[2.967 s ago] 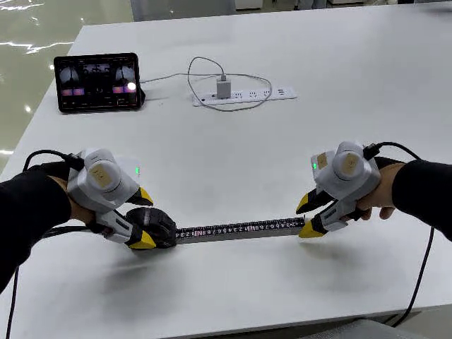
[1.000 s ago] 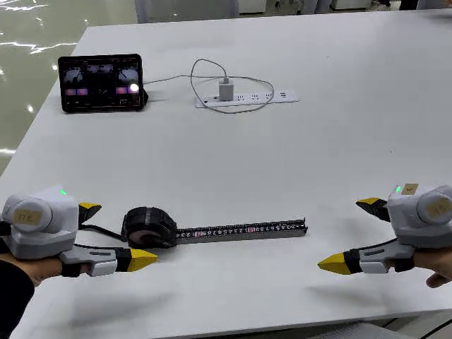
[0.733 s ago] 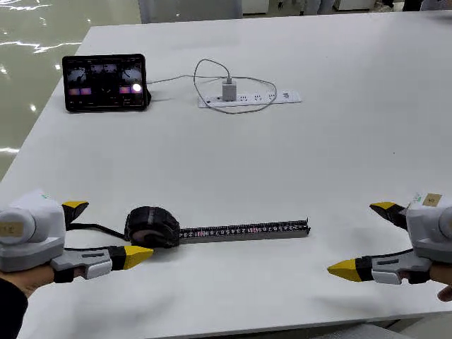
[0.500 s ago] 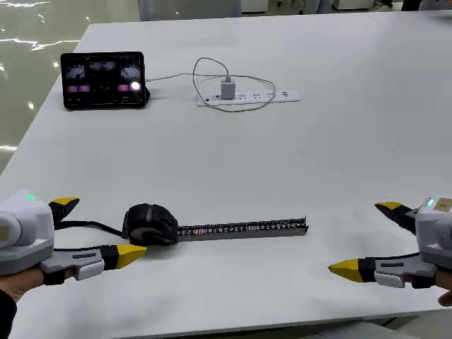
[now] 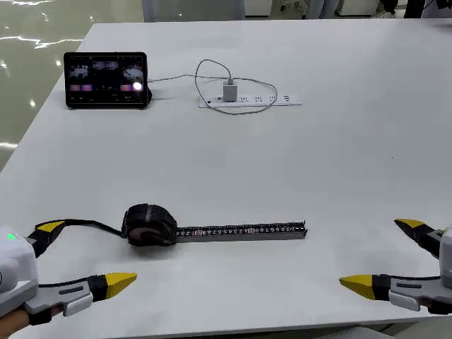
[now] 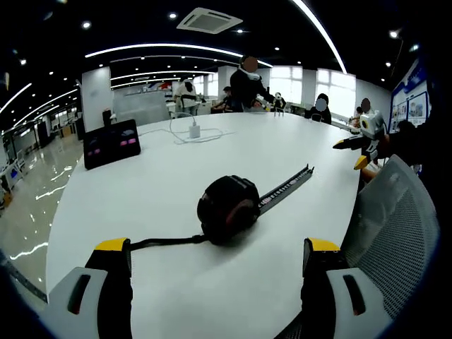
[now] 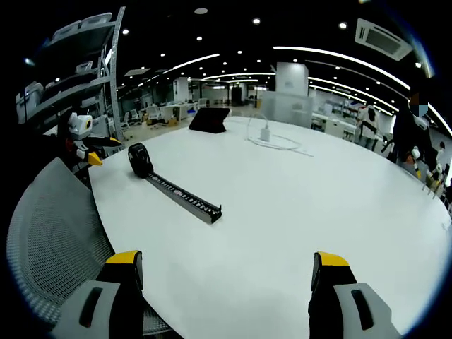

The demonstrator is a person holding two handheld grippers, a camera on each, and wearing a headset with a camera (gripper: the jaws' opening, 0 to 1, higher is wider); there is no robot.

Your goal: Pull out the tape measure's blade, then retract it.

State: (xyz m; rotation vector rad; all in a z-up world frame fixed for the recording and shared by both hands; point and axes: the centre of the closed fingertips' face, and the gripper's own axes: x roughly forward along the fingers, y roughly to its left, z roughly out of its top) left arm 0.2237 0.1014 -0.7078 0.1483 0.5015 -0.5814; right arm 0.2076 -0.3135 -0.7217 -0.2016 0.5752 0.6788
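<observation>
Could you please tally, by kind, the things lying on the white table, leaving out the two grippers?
Tape measure: 1
Tablet: 1
Power strip: 1
Charger with cable: 1
Total: 4

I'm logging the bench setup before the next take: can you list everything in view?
table: one, white, before the person.
tape measure: one, black, near left; blade out, pointing right.
tablet: one, black, lit, far left.
power strip: one, white, far middle.
charger: one, white, plugged into power strip, cable looped.
chair: one, grey mesh, at near edge.
people: several, background.
left gripper: one, white, yellow tips, near left, jaws open.
right gripper: one, white, yellow tips, near right, jaws open.
</observation>
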